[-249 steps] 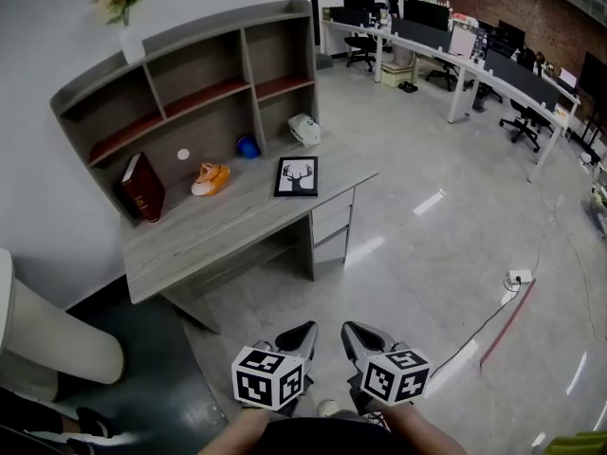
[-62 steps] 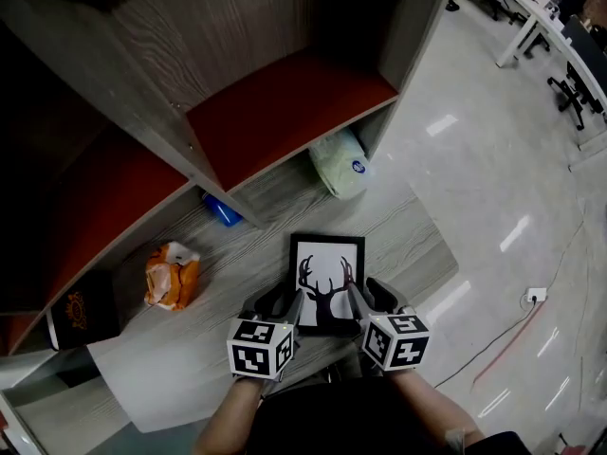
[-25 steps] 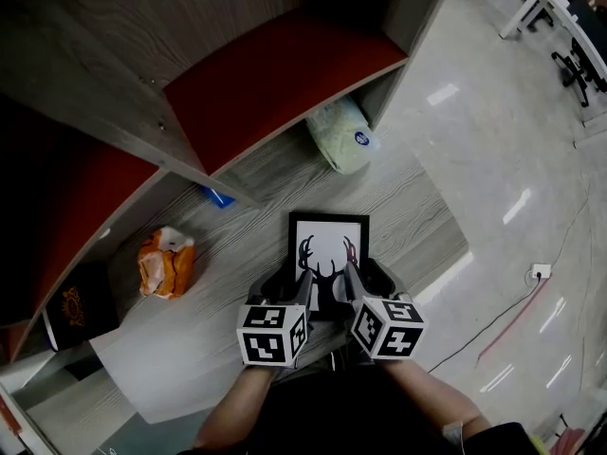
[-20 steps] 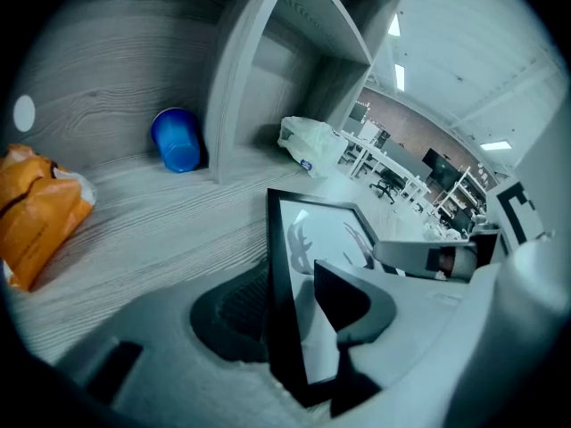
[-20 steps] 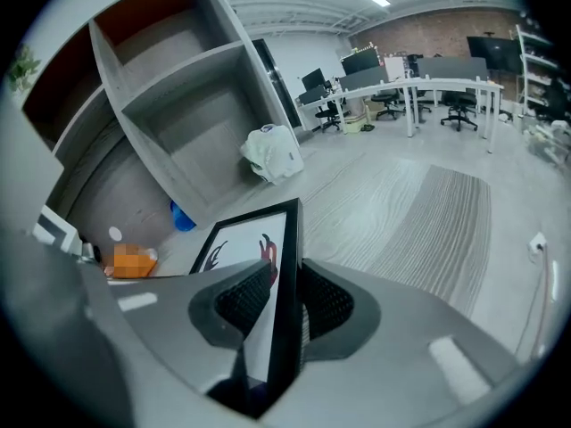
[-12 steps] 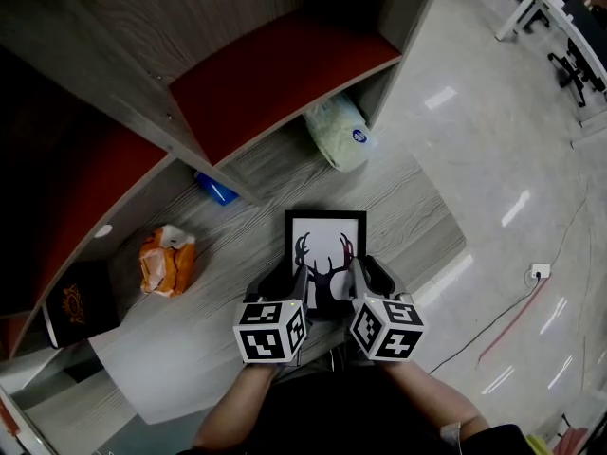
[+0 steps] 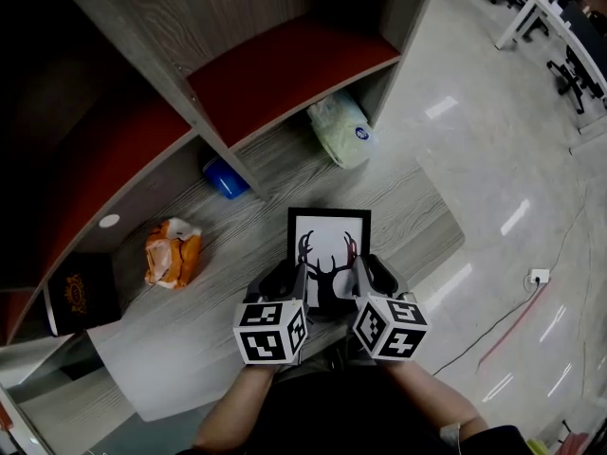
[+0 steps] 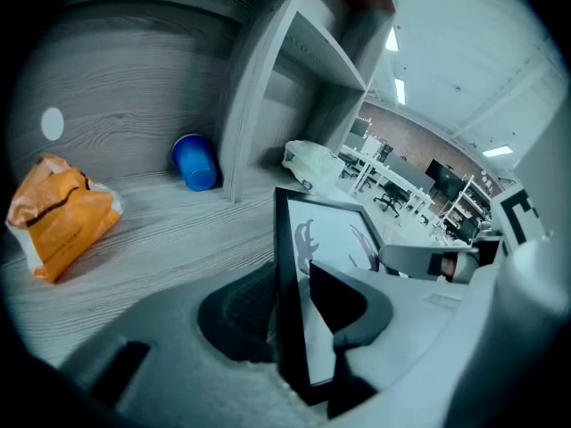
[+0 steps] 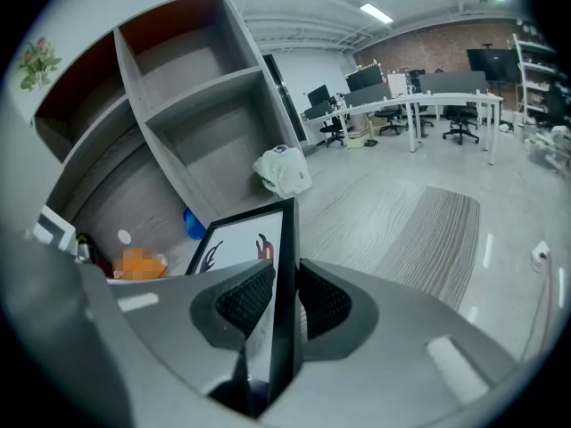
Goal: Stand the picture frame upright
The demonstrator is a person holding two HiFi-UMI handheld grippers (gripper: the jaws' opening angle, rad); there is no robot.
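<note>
Two hand-held grippers each clasped one long side of a picture frame [image 7: 328, 235]. The left gripper [image 8: 293, 279] had just been closing, and its ribbed dark pads met the frame's left border, one pad on either side. The right gripper [image 9: 285, 279], which had also just been closing, was clamped the same way on the right border.

Both grippers slanted forward and down, side by side, with their black-and-white marker cubes [image 7: 270, 330] nearest the person. Bare forearms [image 7: 232, 415] reached in from the bottom of the head view.

The frame was a flat rectangle with a thin black border and a white picture of dark stag antlers. Its long axis ran straight away from the person toward the shelving, with the antler tips at the far end and the picture side facing up. It was not upright. Whether its near end had left the wood was unclear from above.

It sat near the front edge of a grey wood-grain desk [image 7: 408, 216]. Behind it rose a matching shelf unit [image 7: 285, 74] with dull red boards.

A pale green soft pack [image 7: 341, 131] lay just beyond the frame. A blue cup [image 7: 226, 176] stood further left, by a divider. A crumpled orange bag [image 7: 171, 252] was well to the left, and a dark book [image 7: 81, 292] was at the far left. Glossy pale floor [image 7: 493, 159] spread to the right.
</note>
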